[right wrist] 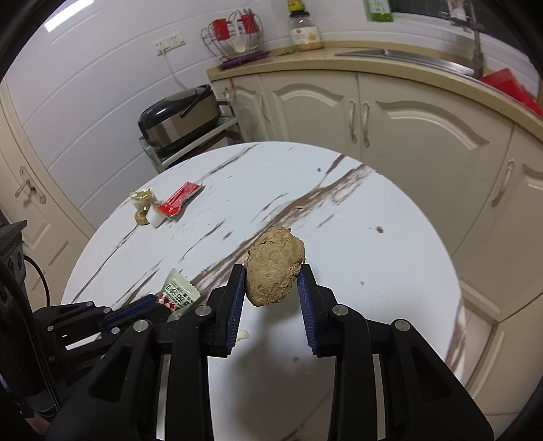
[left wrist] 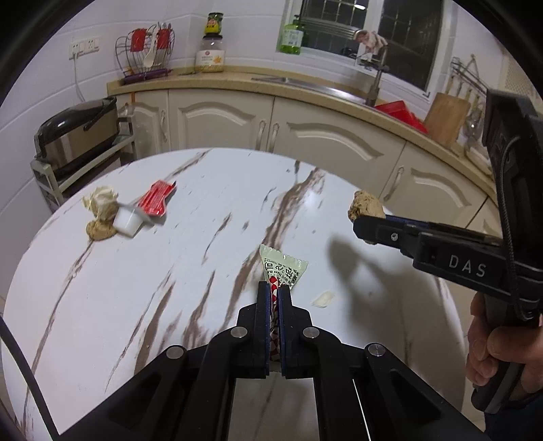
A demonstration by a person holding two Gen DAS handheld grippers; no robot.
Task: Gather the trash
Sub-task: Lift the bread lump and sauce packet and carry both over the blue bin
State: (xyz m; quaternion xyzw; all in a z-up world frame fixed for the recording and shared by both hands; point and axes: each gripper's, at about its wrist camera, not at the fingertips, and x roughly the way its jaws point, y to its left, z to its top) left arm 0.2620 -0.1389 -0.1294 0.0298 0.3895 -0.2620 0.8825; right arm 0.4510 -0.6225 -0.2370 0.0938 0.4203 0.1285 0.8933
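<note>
Trash lies scattered on a round bench [left wrist: 142,281] with a white top streaked in brown, standing in a kitchen. Behind it runs a run of cream cabinets [left wrist: 224,118] under a beige counter with a steel sink [left wrist: 305,83], a wire rack [left wrist: 146,54] and a jar [left wrist: 210,56]; a cooker [left wrist: 74,130] sits on a low shelf at the left, and a window [left wrist: 373,27] is above the sink.

The left gripper [left wrist: 275,288] is clamped on a pale green snack wrapper [left wrist: 283,268], whose long axis runs along the fingers, its wide torn end pointing away from the camera and above the bench. The right gripper [right wrist: 271,271] is closed partway on a brown crumpled lump [right wrist: 273,266], held clear of the surface, its longer axis roughly upright between the pads. A person's hand [left wrist: 492,349] holds the right gripper's handle.

At the far left edge of the bench a red sachet [left wrist: 156,202], a small white cup [left wrist: 127,220], a crumpled pale paper [left wrist: 100,202] and another brown lump [left wrist: 100,230] lie close together. A small white scrap [left wrist: 322,300] lies near the left gripper.
</note>
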